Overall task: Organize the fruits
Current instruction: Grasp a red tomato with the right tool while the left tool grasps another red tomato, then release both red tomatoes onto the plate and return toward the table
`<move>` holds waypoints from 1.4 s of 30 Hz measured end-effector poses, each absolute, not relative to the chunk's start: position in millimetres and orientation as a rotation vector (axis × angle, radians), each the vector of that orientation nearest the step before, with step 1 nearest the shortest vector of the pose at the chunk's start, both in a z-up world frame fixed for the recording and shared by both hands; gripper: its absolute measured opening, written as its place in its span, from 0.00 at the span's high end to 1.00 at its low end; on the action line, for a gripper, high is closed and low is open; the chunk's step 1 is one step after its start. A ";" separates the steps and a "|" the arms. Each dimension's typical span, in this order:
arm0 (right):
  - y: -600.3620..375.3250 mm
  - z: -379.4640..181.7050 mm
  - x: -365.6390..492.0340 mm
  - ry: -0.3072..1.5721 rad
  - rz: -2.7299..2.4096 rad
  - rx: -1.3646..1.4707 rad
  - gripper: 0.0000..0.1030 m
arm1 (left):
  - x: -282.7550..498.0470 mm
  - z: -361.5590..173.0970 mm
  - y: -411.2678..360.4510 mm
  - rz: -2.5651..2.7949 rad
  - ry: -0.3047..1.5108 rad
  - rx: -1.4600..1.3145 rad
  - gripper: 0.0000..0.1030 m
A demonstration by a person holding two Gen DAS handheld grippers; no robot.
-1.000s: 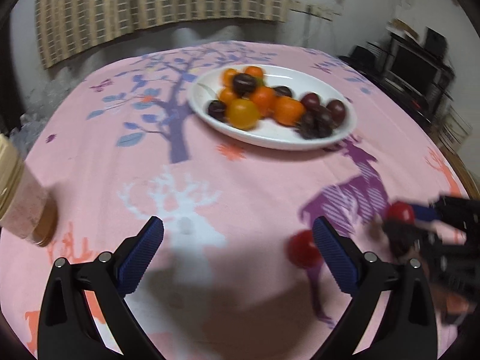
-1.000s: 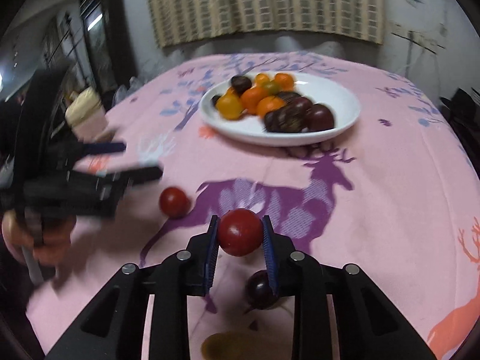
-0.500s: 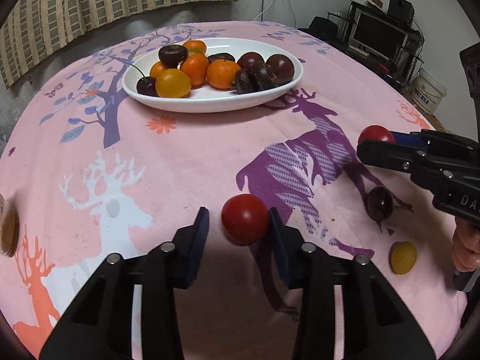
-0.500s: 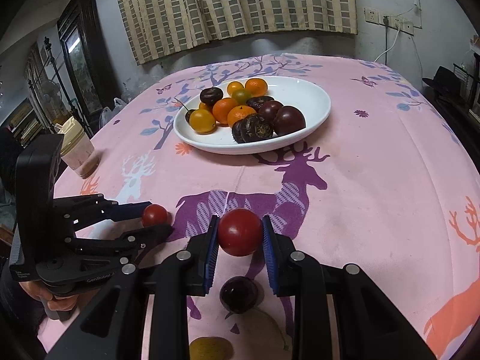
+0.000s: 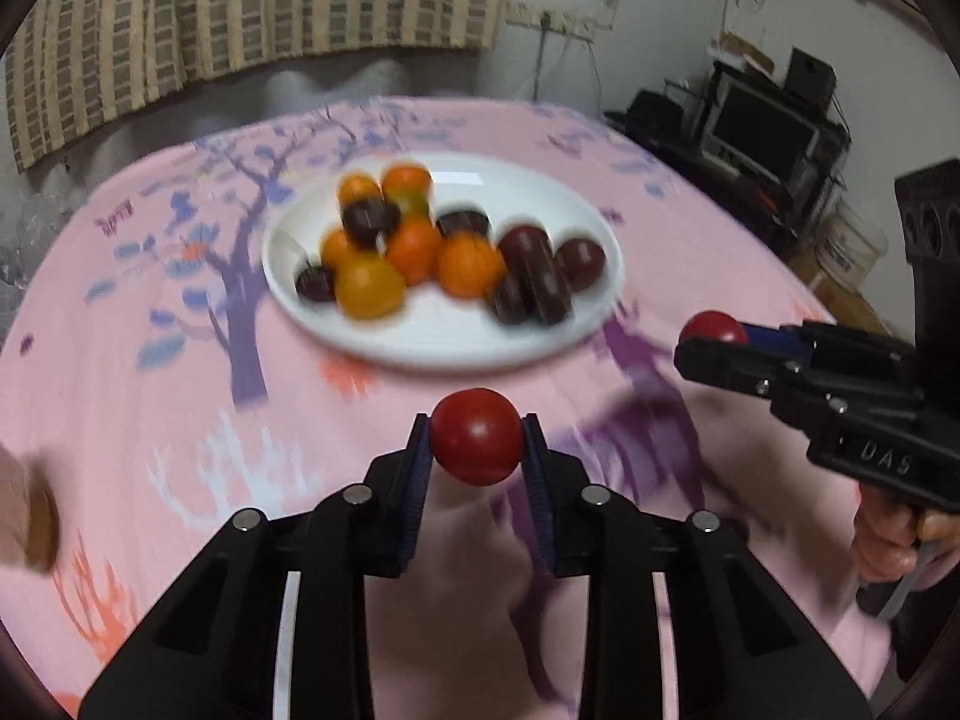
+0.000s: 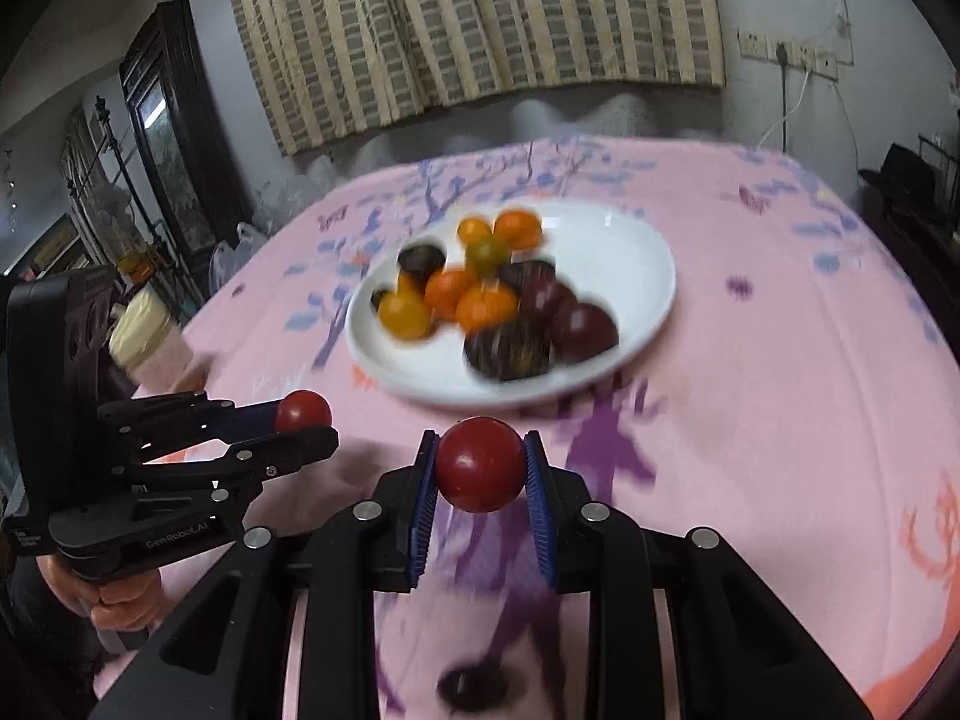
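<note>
The left gripper point(image 5: 477, 450), open a second before, now gripped a red tomato point(image 5: 477, 437); the right gripper point(image 6: 479, 471) kept gripping another tomato point(image 6: 479, 464) above the pink tablecloth point(image 6: 780, 396).

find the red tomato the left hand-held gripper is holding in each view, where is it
Left wrist view: the red tomato sits low centre, clamped in the left hand-held gripper, nearer than the white plate.
Right wrist view: the same tomato shows at left, at the tip of the left hand-held gripper.
Shared landmark: the white plate of fruit.
</note>
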State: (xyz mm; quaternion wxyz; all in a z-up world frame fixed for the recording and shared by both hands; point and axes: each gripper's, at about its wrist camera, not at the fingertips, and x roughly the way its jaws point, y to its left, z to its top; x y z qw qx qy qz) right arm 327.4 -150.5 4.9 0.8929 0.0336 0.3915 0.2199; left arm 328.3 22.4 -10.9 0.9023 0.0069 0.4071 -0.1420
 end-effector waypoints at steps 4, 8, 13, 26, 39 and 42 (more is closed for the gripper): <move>-143.0 9.8 385.4 0.781 0.417 0.092 0.73 | 386.5 -0.2 19.4 -0.251 0.809 0.013 0.72; -140.7 1.7 431.5 0.774 0.375 0.120 0.68 | 443.1 -8.7 15.0 -0.155 0.825 0.037 0.68; -151.2 -0.8 429.0 0.771 0.366 0.134 0.50 | 427.0 2.6 26.0 -0.058 0.736 0.044 0.18; -157.7 -0.5 318.3 0.776 0.433 -0.028 0.30 | 332.2 13.7 11.1 -0.045 0.731 0.090 0.06; -167.8 -34.5 258.7 0.895 0.469 -0.102 0.36 | 256.6 -28.6 31.4 -0.059 0.809 0.024 0.05; -163.0 -35.1 256.0 0.898 0.483 -0.124 0.36 | 257.9 -29.0 33.4 -0.056 0.815 0.013 0.05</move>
